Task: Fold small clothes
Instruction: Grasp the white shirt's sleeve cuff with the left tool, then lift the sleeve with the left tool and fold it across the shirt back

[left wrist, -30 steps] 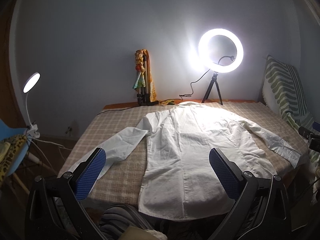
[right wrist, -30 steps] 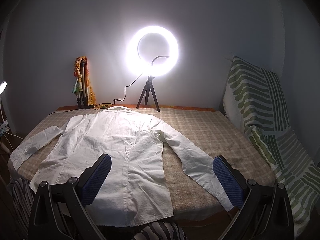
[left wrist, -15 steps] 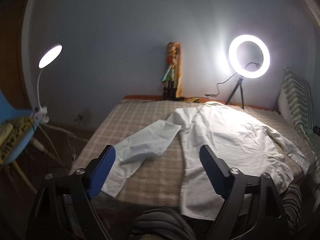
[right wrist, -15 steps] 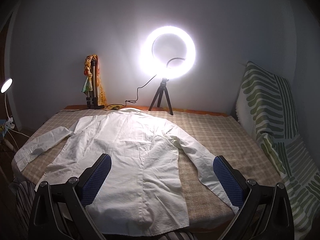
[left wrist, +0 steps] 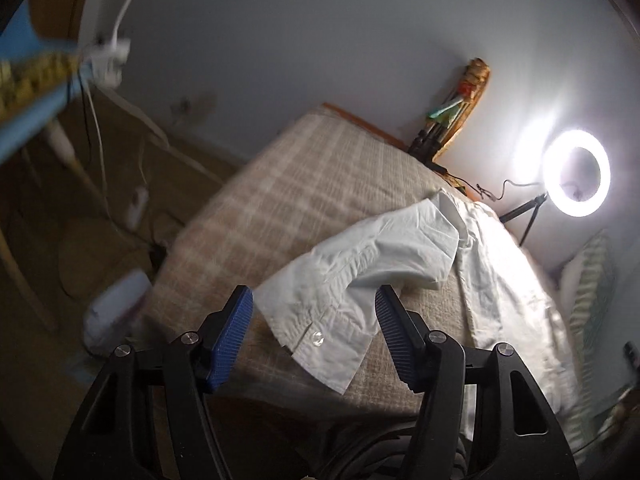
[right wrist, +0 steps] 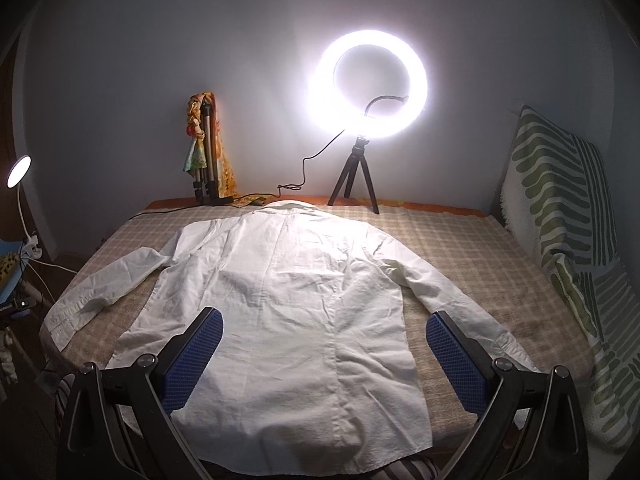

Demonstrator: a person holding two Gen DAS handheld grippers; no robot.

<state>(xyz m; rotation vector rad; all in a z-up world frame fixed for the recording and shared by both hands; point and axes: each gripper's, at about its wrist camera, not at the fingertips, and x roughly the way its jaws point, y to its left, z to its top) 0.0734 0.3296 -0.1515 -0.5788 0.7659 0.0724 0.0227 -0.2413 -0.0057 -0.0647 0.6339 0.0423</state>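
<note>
A white long-sleeved shirt (right wrist: 296, 304) lies spread flat, back up, on a checked beige bed (right wrist: 460, 248), collar toward the far wall. Its left sleeve (left wrist: 360, 276) stretches to the bed's near left corner, the buttoned cuff (left wrist: 324, 340) at the edge. My left gripper (left wrist: 314, 312) hangs just over that cuff, tilted, its jaws closing with the cuff between the blue pads, which stand clear of the cloth. My right gripper (right wrist: 324, 344) hovers wide open above the shirt's lower hem, its pads either side of the body panel, holding nothing.
A lit ring light on a tripod (right wrist: 372, 88) and a folded tripod with a coloured cloth (right wrist: 206, 152) stand at the far wall. A green-striped cushion (right wrist: 560, 208) leans on the right. A desk lamp (right wrist: 18, 172), blue chair (left wrist: 24, 92) and cables sit left of the bed.
The left gripper swung left and down from over the shirt's body to the left cuff, rolling as it went, and its jaws narrowed. The right gripper drifted left toward the shirt's middle.
</note>
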